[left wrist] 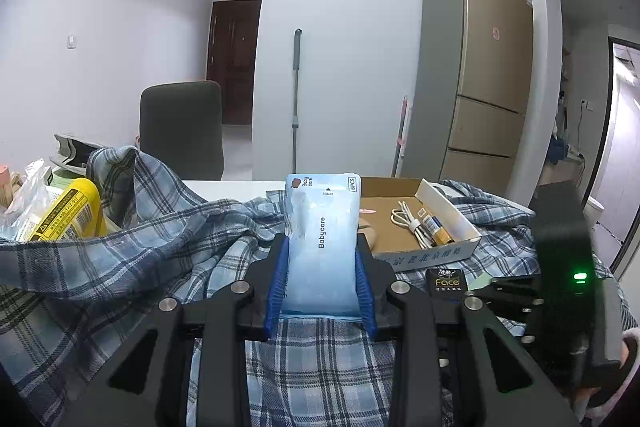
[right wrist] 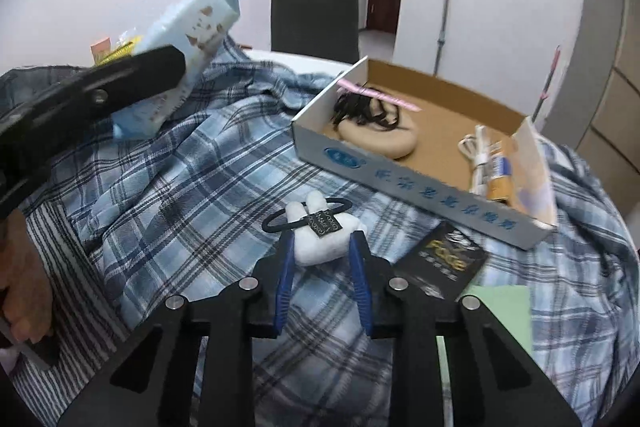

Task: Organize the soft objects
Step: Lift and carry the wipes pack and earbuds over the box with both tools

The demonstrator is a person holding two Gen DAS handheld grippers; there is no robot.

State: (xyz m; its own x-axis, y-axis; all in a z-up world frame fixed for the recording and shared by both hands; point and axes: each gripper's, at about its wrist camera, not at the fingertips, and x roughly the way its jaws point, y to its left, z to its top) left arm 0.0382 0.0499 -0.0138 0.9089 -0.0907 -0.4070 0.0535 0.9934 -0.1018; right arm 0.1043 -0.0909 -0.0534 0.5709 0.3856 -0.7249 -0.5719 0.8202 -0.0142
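gripping babycare pack (left wrist: pixel 322 247) upright at frame centre in left hand-held gripper (left wrist: pixel 322 281); right hand-held gripper (right wrist: pixel 323 267) pinching white plush hair tie (right wrist: pixel 320 241) on plaid cloth (right wrist: pixel 180 187), lower centre. risk: shallow pinch slipping off soft plush, or snagging cloth.

blue pack (left wrist: pixel 321 247) reads "babycare", "open", "6pcs"; black packet (left wrist: pixel 447 281) reads "face".

Both wrist views look close along their fingers, sharing the plaid cloth (left wrist: pixel 168 247) and cardboard box (right wrist: pixel 404 183).
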